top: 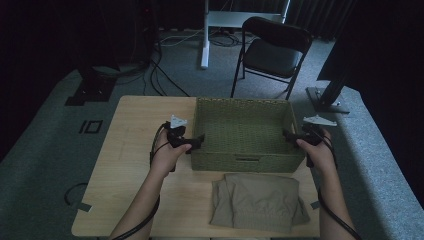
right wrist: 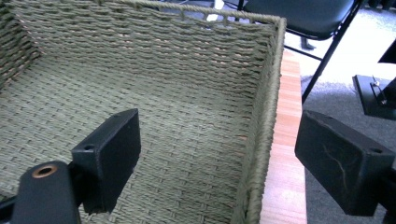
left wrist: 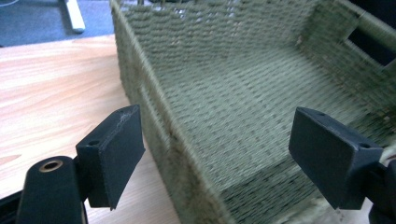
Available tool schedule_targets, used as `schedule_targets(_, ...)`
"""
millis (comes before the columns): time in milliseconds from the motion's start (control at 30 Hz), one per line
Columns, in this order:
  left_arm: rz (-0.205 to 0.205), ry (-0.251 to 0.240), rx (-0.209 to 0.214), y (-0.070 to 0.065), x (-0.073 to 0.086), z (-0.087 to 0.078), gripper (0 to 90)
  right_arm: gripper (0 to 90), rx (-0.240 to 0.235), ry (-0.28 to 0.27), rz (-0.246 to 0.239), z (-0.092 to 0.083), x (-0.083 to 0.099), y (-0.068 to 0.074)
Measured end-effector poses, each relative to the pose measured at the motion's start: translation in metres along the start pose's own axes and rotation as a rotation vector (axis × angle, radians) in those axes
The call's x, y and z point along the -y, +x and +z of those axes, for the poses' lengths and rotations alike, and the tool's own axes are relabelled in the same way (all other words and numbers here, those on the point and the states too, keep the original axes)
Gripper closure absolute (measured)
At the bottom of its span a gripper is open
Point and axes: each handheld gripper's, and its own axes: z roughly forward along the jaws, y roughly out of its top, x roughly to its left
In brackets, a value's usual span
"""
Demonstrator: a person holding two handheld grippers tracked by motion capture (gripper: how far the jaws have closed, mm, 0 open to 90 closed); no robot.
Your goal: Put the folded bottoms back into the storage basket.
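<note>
A green woven basket (top: 245, 101) stands empty at the middle of the wooden table (top: 135, 130). A folded khaki cloth (top: 257, 200) lies flat in front of it, near the table's front edge. My left gripper (top: 199, 140) is at the basket's left wall near the front corner. In the left gripper view that gripper (left wrist: 222, 156) is open, its jaws straddling the basket's rim (left wrist: 140, 93). My right gripper (top: 286, 135) is at the right wall. It (right wrist: 226, 161) is open too, one jaw inside and one outside the rim (right wrist: 268, 116).
A black folding chair (top: 275, 50) stands on the grey carpet beyond the table, beside a white desk leg (top: 204, 35). Cables trail on the floor at the back left. Bare tabletop (left wrist: 56, 88) lies left of the basket; a narrow strip (right wrist: 287, 154) runs along its right.
</note>
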Motion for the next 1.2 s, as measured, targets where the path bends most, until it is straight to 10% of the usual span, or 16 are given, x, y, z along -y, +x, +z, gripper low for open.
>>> schedule_targets(1200, 0.127, -0.040, 0.156, -0.043, 0.022, -0.025, 19.9, 14.0, -0.070, -0.119, -0.043, -0.067, 0.037, 0.021)
